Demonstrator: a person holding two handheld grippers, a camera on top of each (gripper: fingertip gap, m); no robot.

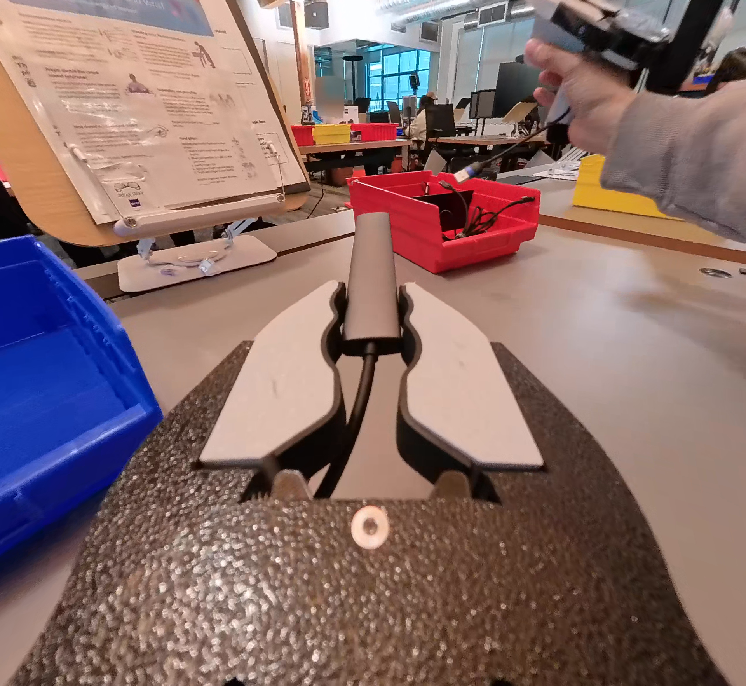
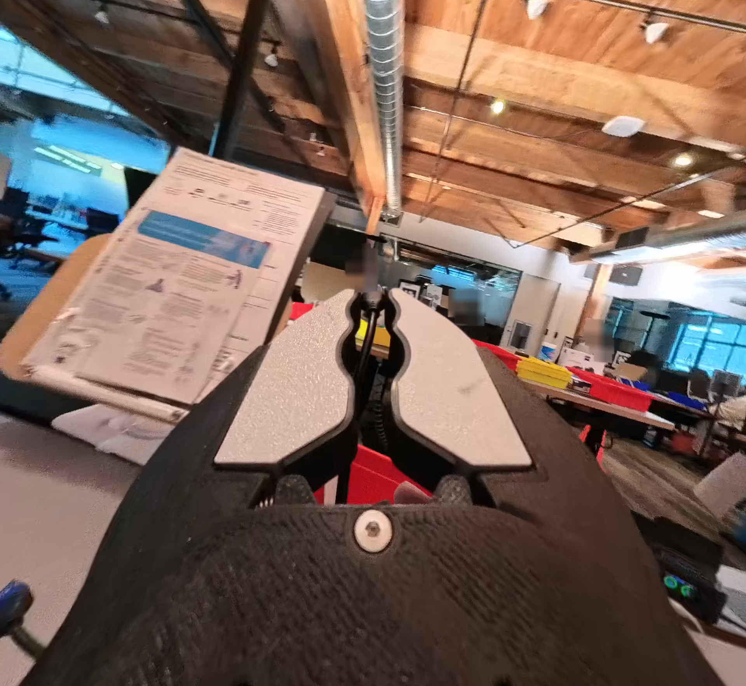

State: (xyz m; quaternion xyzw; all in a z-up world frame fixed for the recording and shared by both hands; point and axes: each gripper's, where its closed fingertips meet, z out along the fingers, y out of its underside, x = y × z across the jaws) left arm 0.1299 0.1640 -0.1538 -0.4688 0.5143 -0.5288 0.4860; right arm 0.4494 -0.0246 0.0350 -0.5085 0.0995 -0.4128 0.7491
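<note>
Clamping a grey hub (image 1: pixel 370 283) between its jaws, left gripper (image 1: pixel 371 295).

Grey table (image 1: pixel 524 343) carries red bin (image 1: pixel 440 218), blue bin (image 1: pixel 60 384), document stand (image 1: pixel 193 258).

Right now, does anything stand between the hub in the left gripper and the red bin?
Nothing visible does: only bare table separates the hub, clamped in the left gripper, from the red bin.

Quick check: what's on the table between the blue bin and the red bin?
In the left wrist view, the left tongs sit between the blue bin and red bin, shut on a grey hub; otherwise bare table.
</note>
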